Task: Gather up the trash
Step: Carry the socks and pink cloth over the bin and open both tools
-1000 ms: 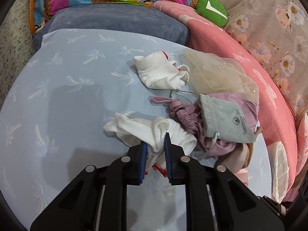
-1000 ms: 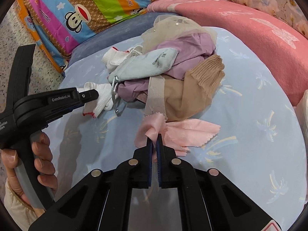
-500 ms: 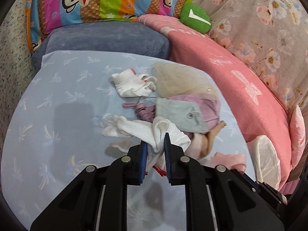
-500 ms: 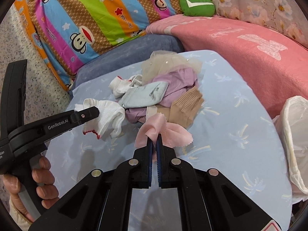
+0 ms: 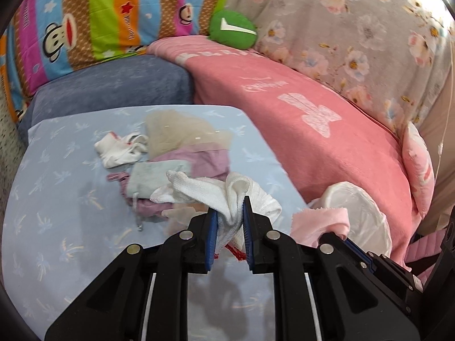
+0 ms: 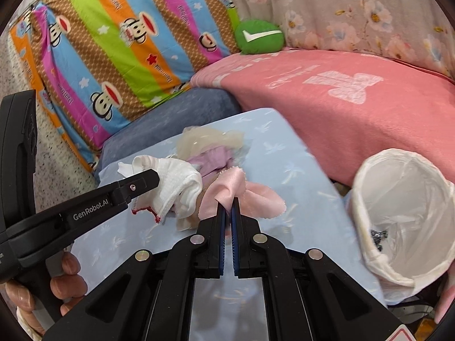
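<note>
Your left claw (image 5: 229,216) is gripping a white glove (image 5: 216,190); your right claw (image 6: 227,213) is pinching a pink cloth (image 6: 241,190). Neither is reaching the bin (image 6: 403,218) yet, and a pile (image 5: 182,153) is waiting on the bed (image 5: 51,199).

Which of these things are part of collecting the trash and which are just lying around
Job:
left gripper, shut on white glove
right gripper, shut on pink cloth
lined bin
cloth pile

Lying about:
monkey pillow
green cushion
pink blanket
floral quilt

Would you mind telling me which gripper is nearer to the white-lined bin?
Right. The right gripper, holding pink cloth, sits beside the bin; the left gripper is farther, on its far side.
</note>
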The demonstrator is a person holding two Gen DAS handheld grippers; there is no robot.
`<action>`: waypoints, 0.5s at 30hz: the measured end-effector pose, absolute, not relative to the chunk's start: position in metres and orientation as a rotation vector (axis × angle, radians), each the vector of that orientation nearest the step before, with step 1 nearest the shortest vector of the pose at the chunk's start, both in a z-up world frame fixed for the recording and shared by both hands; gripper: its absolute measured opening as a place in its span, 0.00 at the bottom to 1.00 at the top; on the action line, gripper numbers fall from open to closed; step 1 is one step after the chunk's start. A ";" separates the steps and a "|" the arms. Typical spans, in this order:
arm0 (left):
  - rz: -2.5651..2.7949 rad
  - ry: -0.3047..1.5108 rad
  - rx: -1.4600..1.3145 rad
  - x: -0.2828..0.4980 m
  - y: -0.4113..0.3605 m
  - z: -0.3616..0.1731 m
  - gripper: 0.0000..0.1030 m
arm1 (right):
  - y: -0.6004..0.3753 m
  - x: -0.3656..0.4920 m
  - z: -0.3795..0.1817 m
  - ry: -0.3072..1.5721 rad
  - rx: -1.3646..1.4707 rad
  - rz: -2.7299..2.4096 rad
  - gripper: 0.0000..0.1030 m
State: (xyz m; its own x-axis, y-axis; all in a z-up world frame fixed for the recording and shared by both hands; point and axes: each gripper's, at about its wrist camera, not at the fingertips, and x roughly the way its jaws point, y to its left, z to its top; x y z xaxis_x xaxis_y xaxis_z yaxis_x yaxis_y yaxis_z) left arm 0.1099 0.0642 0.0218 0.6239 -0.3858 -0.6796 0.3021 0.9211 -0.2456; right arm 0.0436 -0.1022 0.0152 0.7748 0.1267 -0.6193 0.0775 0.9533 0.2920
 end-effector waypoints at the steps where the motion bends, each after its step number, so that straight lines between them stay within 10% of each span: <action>1: -0.408 0.803 -0.103 0.109 0.056 0.024 0.16 | -0.109 0.042 0.017 0.680 0.316 0.017 0.04; 15: -0.569 0.796 0.026 0.091 -0.045 0.032 0.16 | -0.215 0.004 0.026 0.609 0.403 -0.167 0.04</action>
